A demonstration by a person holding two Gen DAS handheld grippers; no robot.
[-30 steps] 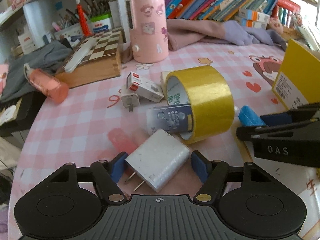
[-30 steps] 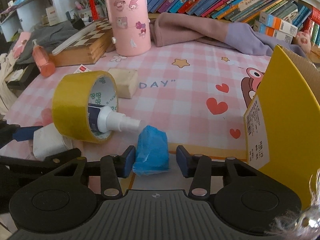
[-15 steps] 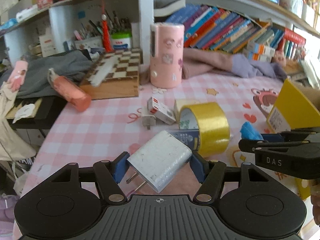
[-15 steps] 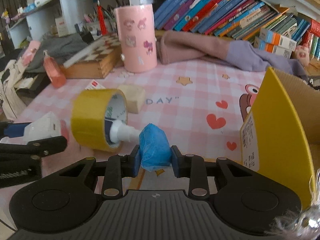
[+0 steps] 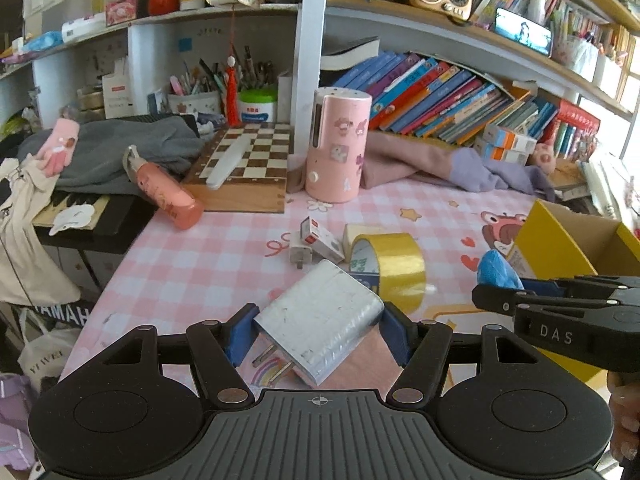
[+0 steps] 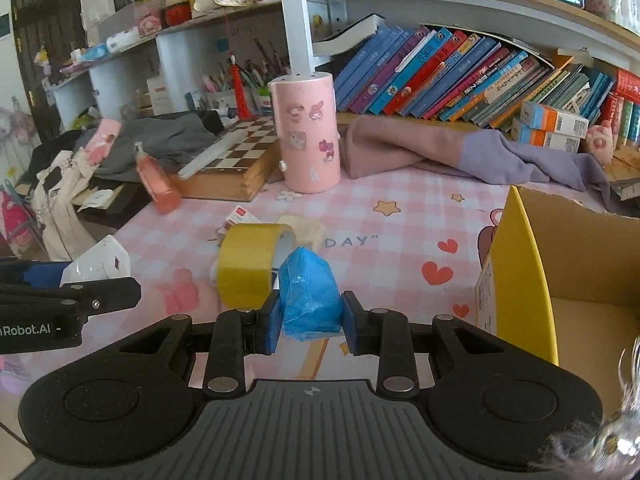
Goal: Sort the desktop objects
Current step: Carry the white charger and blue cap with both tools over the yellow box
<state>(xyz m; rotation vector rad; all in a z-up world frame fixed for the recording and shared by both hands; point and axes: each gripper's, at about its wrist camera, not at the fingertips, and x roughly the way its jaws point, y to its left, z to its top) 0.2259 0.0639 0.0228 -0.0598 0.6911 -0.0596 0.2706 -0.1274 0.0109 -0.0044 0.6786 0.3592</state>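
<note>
Where pads close, charger apparently wedged.

Both wrist cams look fwd-down, close over table; share yellow tape roll.

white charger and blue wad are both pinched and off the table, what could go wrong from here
The white charger sits skewed in the left tongs, gripped near its corners, so it might twist loose. The blue wad in the right tongs looks soft and could slip out before reaching the yellow box.
</note>
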